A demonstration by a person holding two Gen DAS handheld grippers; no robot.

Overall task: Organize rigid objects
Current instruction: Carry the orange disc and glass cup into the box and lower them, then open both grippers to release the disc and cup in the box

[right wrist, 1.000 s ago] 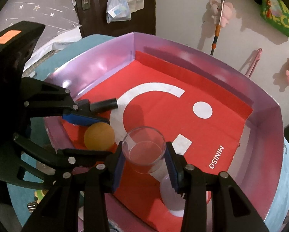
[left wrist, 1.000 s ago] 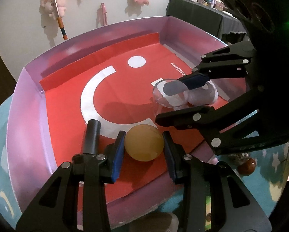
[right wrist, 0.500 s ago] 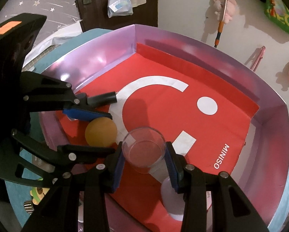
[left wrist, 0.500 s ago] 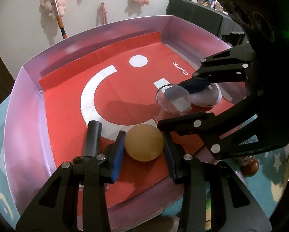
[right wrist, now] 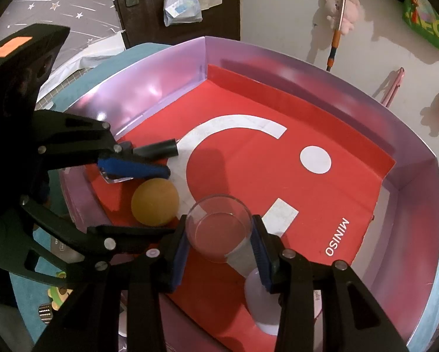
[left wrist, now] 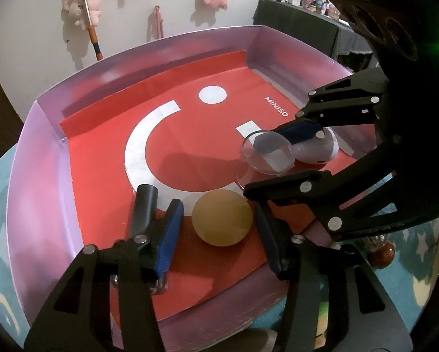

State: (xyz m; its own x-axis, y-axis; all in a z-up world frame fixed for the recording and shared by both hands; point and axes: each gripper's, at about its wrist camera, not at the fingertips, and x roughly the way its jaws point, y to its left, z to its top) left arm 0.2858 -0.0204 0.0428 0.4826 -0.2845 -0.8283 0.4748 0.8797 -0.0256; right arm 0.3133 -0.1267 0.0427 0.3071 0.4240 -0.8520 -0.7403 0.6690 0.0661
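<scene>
An orange ball (left wrist: 222,218) lies on the red liner of the lilac-walled tray (left wrist: 40,176) near its front edge. My left gripper (left wrist: 216,205) straddles the ball with its jaws opening, a thin gap showing on each side. In the right wrist view the ball (right wrist: 155,201) sits between the left gripper's fingers (right wrist: 134,170). My right gripper (right wrist: 219,223) is shut on a clear glass cup (right wrist: 219,234), held tilted just above the liner. The left wrist view has the cup (left wrist: 268,154) to the ball's right.
A white rounded object (left wrist: 316,152) lies behind the cup, under the right gripper (left wrist: 278,161). A black cylinder (left wrist: 144,205) lies beside my left finger. The tray's walls (right wrist: 410,152) ring the liner. Small toys (left wrist: 381,252) lie on the teal cloth outside.
The left gripper's jaws have spread off the orange ball, which stays on the liner. The right gripper still grips the glass cup, hardly moved.
</scene>
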